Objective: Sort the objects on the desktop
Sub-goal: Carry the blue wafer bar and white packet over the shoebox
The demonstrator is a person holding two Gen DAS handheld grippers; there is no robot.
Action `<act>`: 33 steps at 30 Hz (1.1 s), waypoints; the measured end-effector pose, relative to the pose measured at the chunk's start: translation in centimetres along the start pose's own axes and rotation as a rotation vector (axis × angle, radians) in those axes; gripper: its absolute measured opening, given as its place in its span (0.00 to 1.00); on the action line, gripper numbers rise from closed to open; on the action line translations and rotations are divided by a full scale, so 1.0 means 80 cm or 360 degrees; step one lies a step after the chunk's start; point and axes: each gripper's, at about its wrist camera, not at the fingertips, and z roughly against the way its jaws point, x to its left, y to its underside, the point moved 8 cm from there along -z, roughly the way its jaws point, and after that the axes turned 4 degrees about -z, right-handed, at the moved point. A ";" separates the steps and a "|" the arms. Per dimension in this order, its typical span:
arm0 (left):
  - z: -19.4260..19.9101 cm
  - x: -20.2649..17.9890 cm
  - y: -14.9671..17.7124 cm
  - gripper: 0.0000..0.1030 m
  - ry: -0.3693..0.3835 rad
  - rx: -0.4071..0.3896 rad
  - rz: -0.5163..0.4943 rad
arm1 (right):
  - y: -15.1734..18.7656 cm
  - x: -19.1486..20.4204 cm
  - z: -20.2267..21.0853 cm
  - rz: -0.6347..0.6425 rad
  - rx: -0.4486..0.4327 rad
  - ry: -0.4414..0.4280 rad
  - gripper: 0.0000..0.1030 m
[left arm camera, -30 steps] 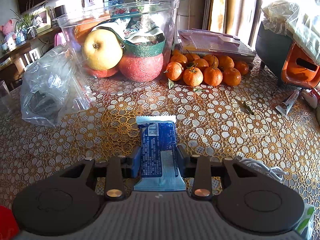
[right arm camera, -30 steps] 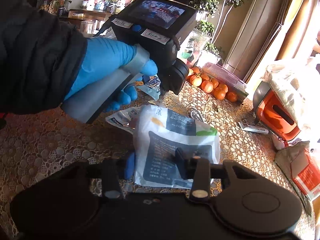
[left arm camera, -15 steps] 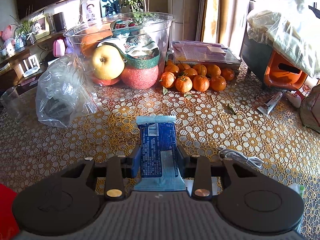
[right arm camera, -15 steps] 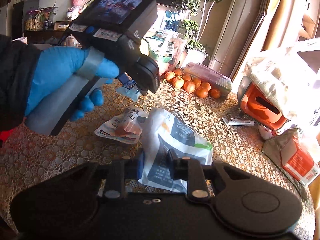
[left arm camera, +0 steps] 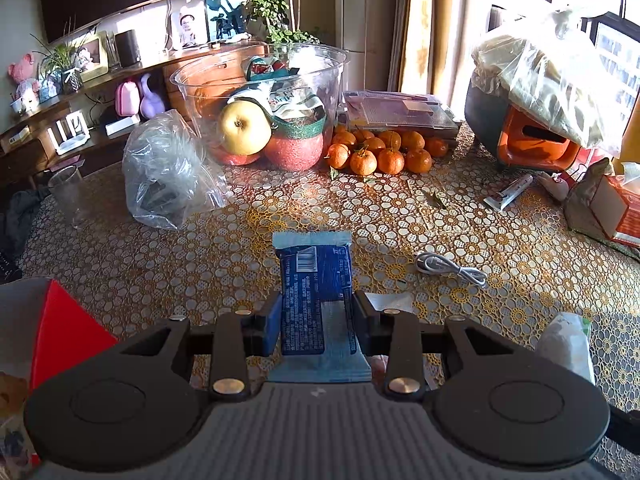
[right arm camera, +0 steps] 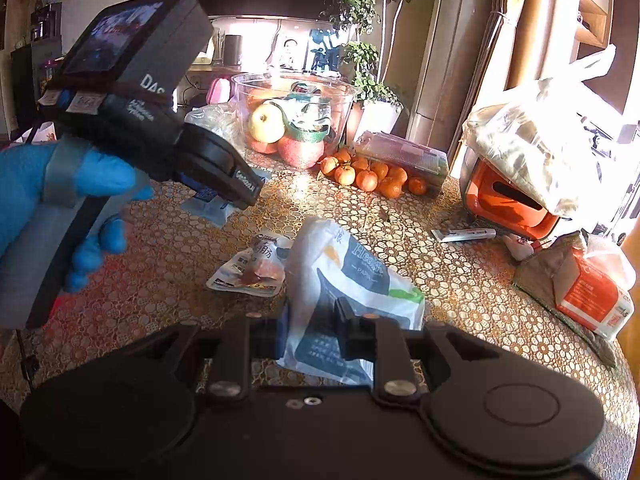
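My left gripper (left arm camera: pixel 314 316) is shut on a blue snack packet (left arm camera: pixel 316 272), held lengthwise above the lace-patterned table (left arm camera: pixel 160 264). The right wrist view shows that same gripper (right arm camera: pixel 236 190) in a blue-gloved hand (right arm camera: pixel 92 176) at upper left, the blue packet (right arm camera: pixel 208 204) hanging beneath it. My right gripper (right arm camera: pixel 314 320) is shut on a white tissue pack (right arm camera: pixel 360 276) with a dark blue label, pinched and lifted at its near end. A flat printed snack pouch (right arm camera: pixel 252 268) lies on the table just left of the pack.
At the back stand a clear bowl (left arm camera: pixel 256 76) of fruit and packets, a crumpled plastic bag (left arm camera: pixel 168 172), mandarins (left arm camera: pixel 380 152) and an empty glass (left arm camera: pixel 68 196). A white cable (left arm camera: pixel 452 268), a tube (left arm camera: pixel 508 196), an orange appliance (left arm camera: pixel 532 140) and a tissue box (left arm camera: pixel 608 208) lie right.
Both grippers have risen, so the table looks farther off. The right jaws have squeezed in on the tissue pack and tipped it up. The left gripper still carries the blue packet.
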 end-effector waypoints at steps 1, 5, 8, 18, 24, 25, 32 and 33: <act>0.007 0.000 0.003 0.34 0.0000 -0.0001 -0.0006 | -0.001 0.001 0.004 -0.0008 -0.0003 -0.0008 0.22; 0.041 -0.001 0.015 0.34 0.0017 -0.0015 -0.0018 | -0.005 0.005 0.021 -0.0039 -0.0027 -0.0032 0.22; 0.065 -0.001 0.023 0.34 0.0024 -0.0028 -0.0034 | -0.009 0.010 0.033 -0.0060 -0.0047 -0.0057 0.22; 0.138 0.025 0.058 0.34 0.0003 -0.0035 -0.0012 | -0.018 0.048 0.067 -0.0030 -0.0084 -0.0125 0.22; 0.171 0.051 0.078 0.34 -0.0004 -0.0037 0.0020 | -0.022 0.079 0.085 -0.0007 -0.0087 -0.0183 0.22; 0.176 0.056 0.082 0.34 -0.0006 -0.0033 0.0023 | -0.023 0.084 0.088 -0.0005 -0.0082 -0.0198 0.22; 0.204 0.095 0.102 0.34 -0.0013 -0.0024 0.0068 | -0.028 0.123 0.106 0.0007 -0.0056 -0.0307 0.22; 0.208 0.100 0.105 0.34 -0.0016 -0.0024 0.0072 | -0.029 0.129 0.108 0.0006 -0.0052 -0.0330 0.22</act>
